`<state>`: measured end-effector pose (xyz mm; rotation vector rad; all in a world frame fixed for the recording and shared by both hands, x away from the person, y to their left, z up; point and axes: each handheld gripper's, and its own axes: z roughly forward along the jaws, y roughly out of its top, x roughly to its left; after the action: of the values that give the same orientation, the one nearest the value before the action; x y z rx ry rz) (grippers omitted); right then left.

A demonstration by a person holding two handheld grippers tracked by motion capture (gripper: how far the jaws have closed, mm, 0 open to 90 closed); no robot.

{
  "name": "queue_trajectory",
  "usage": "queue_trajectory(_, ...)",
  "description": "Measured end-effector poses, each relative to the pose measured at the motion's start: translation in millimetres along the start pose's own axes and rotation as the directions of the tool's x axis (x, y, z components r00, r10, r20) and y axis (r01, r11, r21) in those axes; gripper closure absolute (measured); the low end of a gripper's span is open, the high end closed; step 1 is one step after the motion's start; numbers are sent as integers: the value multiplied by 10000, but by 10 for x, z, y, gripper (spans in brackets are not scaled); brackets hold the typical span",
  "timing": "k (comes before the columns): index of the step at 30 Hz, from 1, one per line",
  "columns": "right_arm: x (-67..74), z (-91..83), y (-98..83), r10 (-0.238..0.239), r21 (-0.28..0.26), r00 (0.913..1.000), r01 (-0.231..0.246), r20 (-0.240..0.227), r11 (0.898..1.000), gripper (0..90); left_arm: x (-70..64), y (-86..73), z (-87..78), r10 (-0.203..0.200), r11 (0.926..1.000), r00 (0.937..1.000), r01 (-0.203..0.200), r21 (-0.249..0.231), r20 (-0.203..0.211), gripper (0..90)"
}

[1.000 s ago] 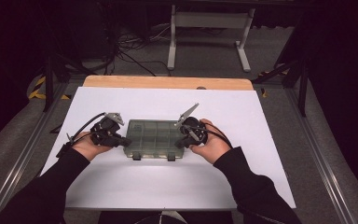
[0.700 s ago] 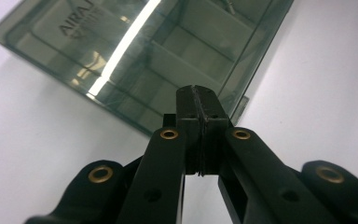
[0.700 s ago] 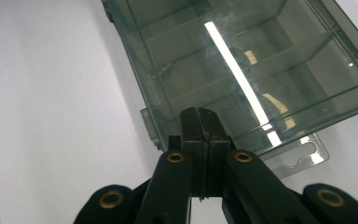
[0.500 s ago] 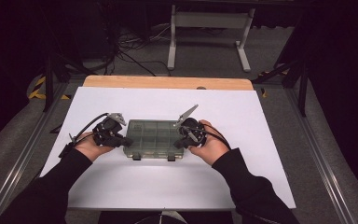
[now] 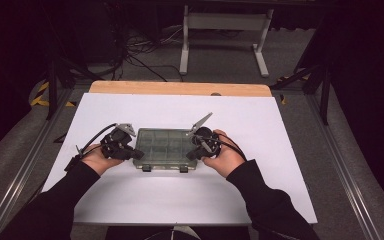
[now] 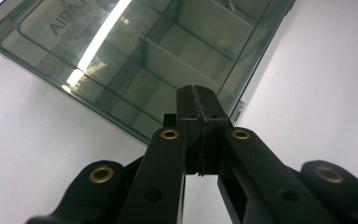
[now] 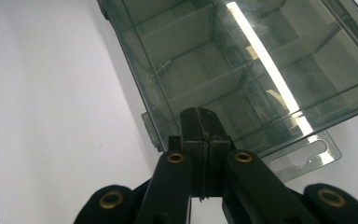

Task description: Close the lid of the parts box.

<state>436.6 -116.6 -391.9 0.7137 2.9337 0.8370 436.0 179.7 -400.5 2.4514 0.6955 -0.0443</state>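
Risk: my closed tips press the smooth lid of the compartment box [image 5: 163, 148] from both ends, so one could skid off or shove the box sideways across the table [image 5: 130, 200]. Left gripper [image 6: 200, 105] and right gripper [image 7: 200, 123]: jaws pressed together, holding nothing. The box lies mid-table between them, each tip at its end edge, contact unclear.
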Motion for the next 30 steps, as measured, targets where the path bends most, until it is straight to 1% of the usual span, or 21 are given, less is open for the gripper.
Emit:
queue_trajectory(2, -4, -4, -7, 68, -36, 10000, -68, -44, 10000, 898, 2, 5, -4, 12, 10000, 10000, -12, -28, -38, 835)
queue_trajectory(4, -8, -16, -12, 99, -108, 10000, -99, -13, 9999, 861, -6, 5, -10, -22, 10000, 10000, 22, -87, -9, 806)
queue_trajectory(5, -7, -27, -14, 131, -163, 9999, -131, 9, 9998, 847, -3, 7, -19, 75, 9998, 10000, -75, -166, 21, 787)
queue_trajectory(7, -5, -62, -15, 155, -311, 9999, -153, 75, 9994, 813, -14, 6, -50, 43, 9993, 9999, -38, -372, 130, 739)
queue_trajectory(9, -4, -108, -15, 217, -484, 9997, -211, 119, 9986, 781, -28, 6, -93, 21, 9979, 9998, -10, -653, 174, 671)
queue_trajectory(10, 1, -135, -16, 248, -587, 9996, -240, 129, 9980, 755, -33, 6, -121, 20, 9963, 9998, -3, -857, 198, 636)
queue_trajectory(13, 18, -219, -25, 334, -1041, 9987, -292, 389, 9941, 652, -60, -1, -198, 2, 9914, 9998, 26, -1307, 208, 528)
queue_trajectory(16, 33, -301, -37, 316, -1515, 9974, -214, 654, 9882, 548, -89, -14, -269, -57, 9851, 9998, 90, -1719, 199, 430)
queue_trajectory(19, 47, -373, -48, 352, -2060, 9956, -167, 868, 9784, 467, -127, -40, -345, -150, 9768, 9998, 165, -2137, 87, 316)
queue_trajectory(21, 58, -414, -59, 293, -2459, 9952, -55, 935, 9693, 422, -141, -67, -388, -220, 9680, 9998, 217, -2501, 16, 258)
queue_trajectory(22, 67, -429, -65, 260, -2601, 9949, 2, 971, 9656, 403, -145, -80, -412, -270, 9650, 9996, 269, -2609, 31, 236)
queue_trajectory(23, 75, -440, -73, 199, -2725, 9944, 93, 1041, 9621, 390, -152, -100, -433, -338, 9579, 9994, 347, -2851, 81, 217)
queue_trajectory(24, 89, -454, -85, 124, -2887, 9934, 211, 1138, 9572, 378, -156, -116, -453, -376, 9543, 9993, 386, -2962, 91, 198)
queue_trajectory(25, 100, -466, -98, 71, -3048, 9929, 296, 1187, 9519, 367, -156, -116, -453, -376, 9543, 9993, 386, -2962, 91, 182)
queue_trajectory(26, 112, -479, -114, 30, -3216, 9925, 368, 1225, 9462, 363, -164, -142, -478, -383, 9459, 9993, 369, -3222, 20, 164)
queue_trajectory(27, 121, -489, -127, 19, -3327, 9922, 399, 1245, 9422, 358, -171, -158, -492, -385, 9418, 9993, 369, -3342, 20, 149)
queue_trajectory(29, 142, -520, -163, -79, -3538, 9907, 559, 1358, 9337, 350, -187, -188, -509, -383, 9301, 9993, 364, -3654, 19, 111)
queue_trajectory(30, 158, -541, -182, -107, -3662, 9899, 623, 1412, 9284, 347, -198, -202, -518, -387, 9257, 9992, 361, -3766, 5, 95)
